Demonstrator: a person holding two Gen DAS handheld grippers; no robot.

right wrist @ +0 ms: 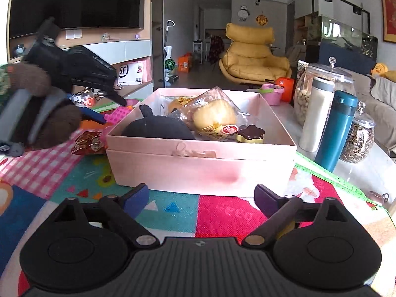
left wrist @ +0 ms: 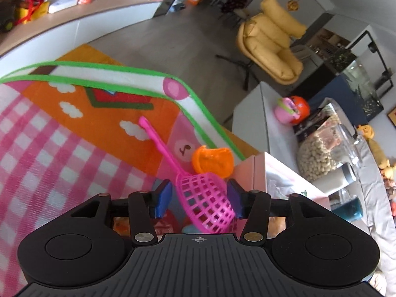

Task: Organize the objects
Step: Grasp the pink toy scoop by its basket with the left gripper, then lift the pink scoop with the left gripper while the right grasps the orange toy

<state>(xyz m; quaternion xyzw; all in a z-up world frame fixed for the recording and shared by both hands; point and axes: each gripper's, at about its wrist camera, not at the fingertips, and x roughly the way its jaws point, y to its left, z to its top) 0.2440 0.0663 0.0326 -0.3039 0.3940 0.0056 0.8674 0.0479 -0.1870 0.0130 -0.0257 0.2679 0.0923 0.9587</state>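
The left gripper (left wrist: 199,198) straddles the pink plastic mesh scoop (left wrist: 206,205), jaws spread. The right gripper (right wrist: 200,199) is released, facing the pale pink cardboard box (right wrist: 200,170).

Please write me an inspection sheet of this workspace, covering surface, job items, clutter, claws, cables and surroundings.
Surface: colourful play mat with a green border, partly over a white table.
Job's things: pink box, open, holding a black plush, a bagged bun and a small tin; pink toy strainer between the left claw's fingers; orange toy mould lying on the mat beside the box.
Clutter: snack packet left of the box; teal flask, white flask and nut jar on the right.
Grippers: left claw around the strainer, contact unclear; right claw open, empty, short of the box.
Cables: nothing seen.
Surroundings: yellow armchair, TV, fish tank.
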